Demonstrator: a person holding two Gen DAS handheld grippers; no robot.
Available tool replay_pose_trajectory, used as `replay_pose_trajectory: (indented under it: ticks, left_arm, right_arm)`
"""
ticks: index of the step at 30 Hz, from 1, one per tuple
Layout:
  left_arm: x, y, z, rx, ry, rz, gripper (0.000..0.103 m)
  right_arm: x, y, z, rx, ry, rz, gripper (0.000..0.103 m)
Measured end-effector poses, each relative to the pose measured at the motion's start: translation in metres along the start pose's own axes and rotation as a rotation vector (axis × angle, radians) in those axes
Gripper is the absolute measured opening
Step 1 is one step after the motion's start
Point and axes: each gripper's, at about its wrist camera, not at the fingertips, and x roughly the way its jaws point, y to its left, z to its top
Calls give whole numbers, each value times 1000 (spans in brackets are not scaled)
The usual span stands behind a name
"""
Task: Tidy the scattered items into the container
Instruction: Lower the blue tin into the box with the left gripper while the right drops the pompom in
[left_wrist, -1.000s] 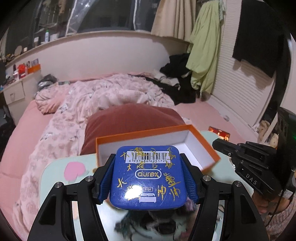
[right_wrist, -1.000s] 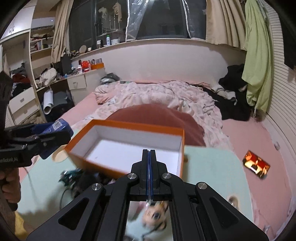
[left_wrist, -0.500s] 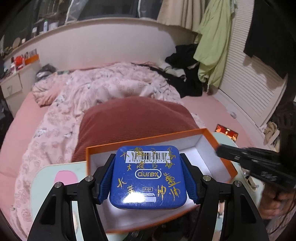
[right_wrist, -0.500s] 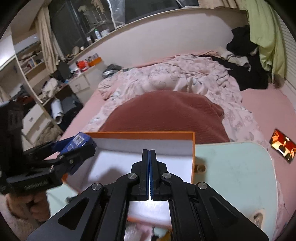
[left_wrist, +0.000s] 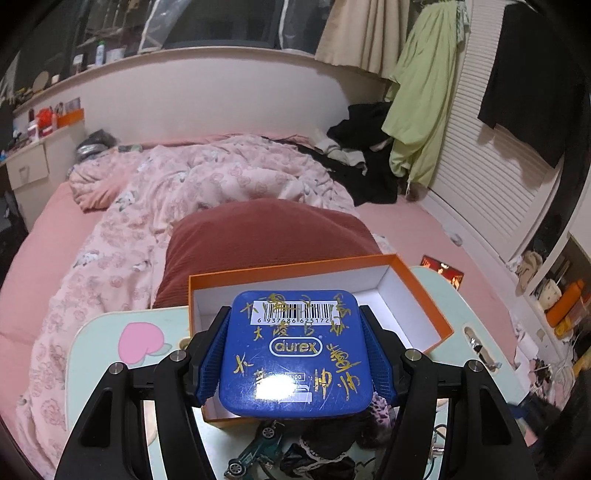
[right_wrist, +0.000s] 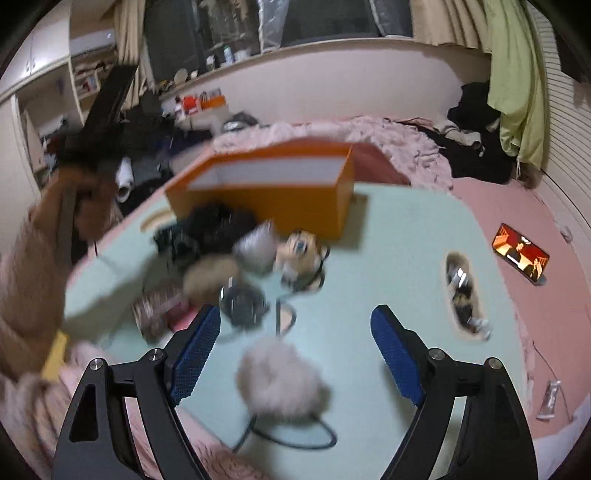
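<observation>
A scratched blue tin (left_wrist: 295, 350) is sitting level above the open orange box (left_wrist: 421, 291); a fluffy pompom (right_wrist: 282, 380) is lying on the table.

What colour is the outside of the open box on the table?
Orange outside, white inside: the box shows its outer wall best in the right wrist view.

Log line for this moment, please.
left gripper: shut on blue tin, over orange box | right gripper: jaws opening, empty, above fluffy pom-pom
</observation>
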Motion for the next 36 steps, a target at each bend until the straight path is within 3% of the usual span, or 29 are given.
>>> replay_pose_trajectory:
  ticks: [2,3,4,5,9,16,23,31,33,36]
  left_arm:
    - [-2,-1,-3,9,-2,1,65]
    - [-3,0,-5,10,0,0,65]
    - [-3,1,-6,11,5,-1,65]
    - [-2,1,-7,12,8,0,65]
    - [3,3,-6,12,16,8,65]
    - [20,-5,1,20,39,22,65]
    - [49,2,7,-21,108,42,65]
    - [74,12,11,-16,165,117,67]
    - [74,15,12,-44,158,117,86]
    - [63,20,12,-94,129,89,89]
  right_arm:
    - [10,6,-8,-34,30,3,82]
    - [16,10,-13,-63,46,-11,75]
    - [20,13,-18,-98,43,-51,46]
    - [21,16,-21,-128,20,-96,38]
    - [18,10,-2,-63,16,-39,38]
    - [14,8,89,-67,-119,-99,38]
    - [80,-11,169,7,-20,-59,38]
    - [148,-24,176,87,74,-118,40]
    - [152,-31,177,136,82,-113,45]
    - [146,-35,176,183,63,-69,61]
